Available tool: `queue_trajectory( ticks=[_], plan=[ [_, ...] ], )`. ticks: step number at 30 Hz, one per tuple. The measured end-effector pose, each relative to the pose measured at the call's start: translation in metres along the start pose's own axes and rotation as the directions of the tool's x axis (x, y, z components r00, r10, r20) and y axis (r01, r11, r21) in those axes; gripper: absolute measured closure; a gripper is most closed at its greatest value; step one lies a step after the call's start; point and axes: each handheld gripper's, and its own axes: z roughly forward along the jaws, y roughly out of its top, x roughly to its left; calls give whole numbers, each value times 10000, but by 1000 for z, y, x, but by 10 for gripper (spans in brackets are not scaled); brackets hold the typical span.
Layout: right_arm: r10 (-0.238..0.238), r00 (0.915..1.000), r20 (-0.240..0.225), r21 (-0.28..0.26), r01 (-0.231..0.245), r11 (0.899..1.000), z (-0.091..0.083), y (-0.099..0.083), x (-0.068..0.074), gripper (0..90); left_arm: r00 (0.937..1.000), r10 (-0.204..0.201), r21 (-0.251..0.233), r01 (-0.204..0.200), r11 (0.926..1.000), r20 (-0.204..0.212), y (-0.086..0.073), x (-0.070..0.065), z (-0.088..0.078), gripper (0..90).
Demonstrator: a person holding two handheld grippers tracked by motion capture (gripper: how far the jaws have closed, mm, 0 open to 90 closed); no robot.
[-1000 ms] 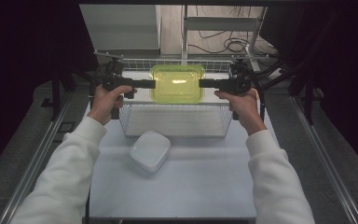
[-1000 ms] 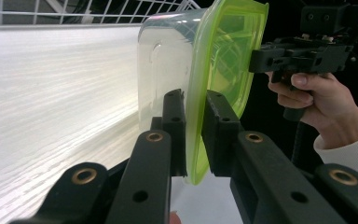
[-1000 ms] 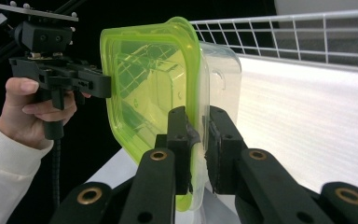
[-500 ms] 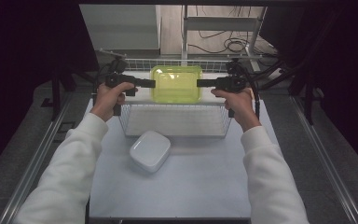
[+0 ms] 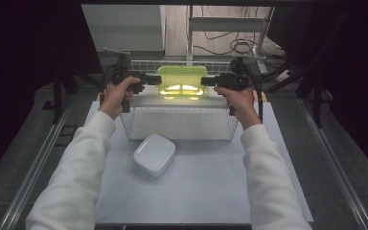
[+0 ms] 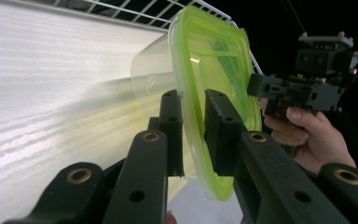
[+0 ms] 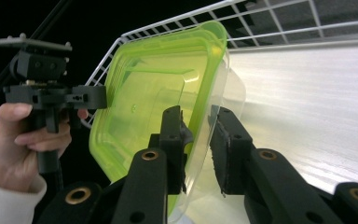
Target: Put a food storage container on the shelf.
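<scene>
Green-lidded container (image 5: 182,82), contents unclear, clamped at opposite rims by left gripper (image 5: 154,79) and right gripper (image 5: 206,81).

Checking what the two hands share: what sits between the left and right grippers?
The green-lidded container, in the high view: the left gripper and right gripper clamp its opposite edges above the wire basket.

L arm: white sleeve, stretched fwd, hand (image 5: 116,94) wrapped round gripper handle.
R arm: same, mirrored, hand (image 5: 238,99) on handle.
L gripper (image 6: 192,122): pointed inward, jaws pinched on rim of lidded container (image 5: 182,82).
R gripper (image 7: 199,136): faced L one, jaws closed on opposite rim.
Height: both level, held up together.
</scene>
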Motion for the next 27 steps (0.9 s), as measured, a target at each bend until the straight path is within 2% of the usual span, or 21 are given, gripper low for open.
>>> queue_trajectory(
  ticks=[4,9,11,13,14,17,19,21,23,24,25,27],
  plan=[
    [531,9985,90,-271,-529,9982,5,-1,-3,730,9995,-326,-104,326,9994,45,1,5,2,760],
    [1043,9945,7,-611,-1041,9927,8,-3,-7,725,9994,-337,-248,337,9991,13,1,7,4,744],
    [1110,9938,-75,-678,-1113,9915,8,-4,-8,721,9997,-238,-294,234,9993,-115,1,7,5,735],
    [1199,9927,-115,-693,-1204,9903,8,-5,-9,704,9982,-9,-432,-17,9991,-599,1,4,5,692],
    [1173,9931,-76,-686,-1175,9907,9,-5,-9,692,9967,113,-456,-150,9988,-809,0,4,5,639],
    [979,9947,299,-840,-951,9919,10,-7,-6,550,9920,512,-611,-586,9964,-1152,-1,0,4,521],
    [629,9952,752,-1172,-538,9917,7,-9,-2,489,9855,964,-732,-1074,9915,-1397,-3,-7,3,459],
    [233,9943,1041,-1677,-56,9858,1,-11,3,450,9760,1380,-846,-1538,9845,-1687,-4,-15,1,397],
    [12,9942,1076,-1960,201,9804,-5,-12,9,433,9608,1909,-913,-2124,9729,-2009,-6,-24,-4,365],
    [-200,9930,1163,-2036,435,9781,-9,-13,13,426,9491,2237,-979,-2499,9633,-2217,-9,-31,-9,360],
    [-609,9894,1317,-2129,882,9731,-14,-14,19,425,9432,2408,-1004,-2689,9579,-2289,-11,-35,-11,357],
    [-1082,9846,1376,-2160,1365,9668,-23,-16,29,409,9259,2838,-926,-3146,9447,-2494,-17,-45,-18,336]
  ],
)
